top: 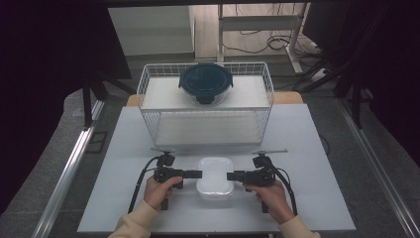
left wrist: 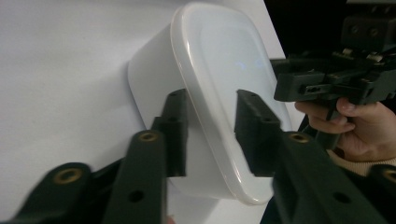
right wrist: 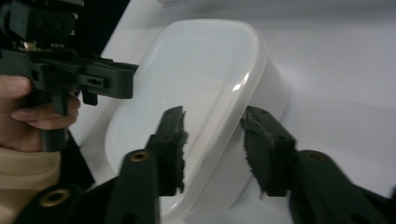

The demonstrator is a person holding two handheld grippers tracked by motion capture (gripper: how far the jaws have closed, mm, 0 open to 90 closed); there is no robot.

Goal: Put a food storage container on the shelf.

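White table [top: 124, 198], both hands level, left claw [top: 197, 174] and right claw [top: 232, 175] straddling white lidded box [top: 214, 174], pads apart.

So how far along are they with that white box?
Early on. The white lidded container sits on the table, not lifted. In hand: the left gripper and right gripper each straddle its rim, jaws not visibly clamped. Left: gripping and moving it, perhaps to the wire basket holding a dark-lidded bowl.

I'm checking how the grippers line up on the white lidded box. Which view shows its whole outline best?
The high view: the white box sits whole on the table, flanked by the left gripper and right gripper. The left gripper view and right gripper view show its rim close up between black jaws, partly cropped.
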